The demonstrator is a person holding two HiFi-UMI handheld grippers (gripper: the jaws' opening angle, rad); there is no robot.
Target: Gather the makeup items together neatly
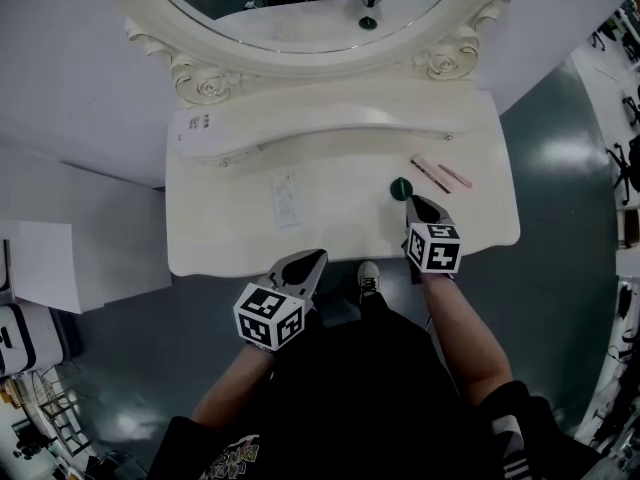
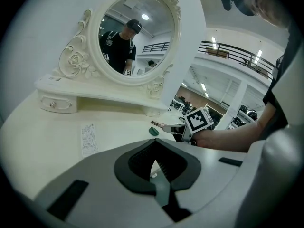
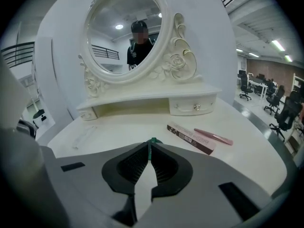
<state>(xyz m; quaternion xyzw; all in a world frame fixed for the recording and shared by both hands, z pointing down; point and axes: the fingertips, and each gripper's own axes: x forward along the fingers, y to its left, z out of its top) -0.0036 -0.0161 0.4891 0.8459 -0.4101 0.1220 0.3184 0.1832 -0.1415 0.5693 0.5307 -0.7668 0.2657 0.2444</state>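
Non-task items I see from here:

1. Cream bench (image 1: 240,243), curved front edge, top mostly bare.
2. Oval mirror (image 1: 300,3) in a carved rose frame, at the bench's 12 o'clock; a figure in a dark cap is reflected in it.
3. Raised shelf (image 1: 300,128) under the mirror, with a small drawer (image 3: 194,107) at each end.
4. Printed sheet (image 1: 285,200) lying flat, slightly toward 9 o'clock of the bench's middle.
5. White cabinet (image 1: 90,233) beside the bench at 9 o'clock.
6. Glossy dark floor (image 1: 570,168) at 3 o'clock.
7. Office chairs (image 3: 285,115) far off in the hall.
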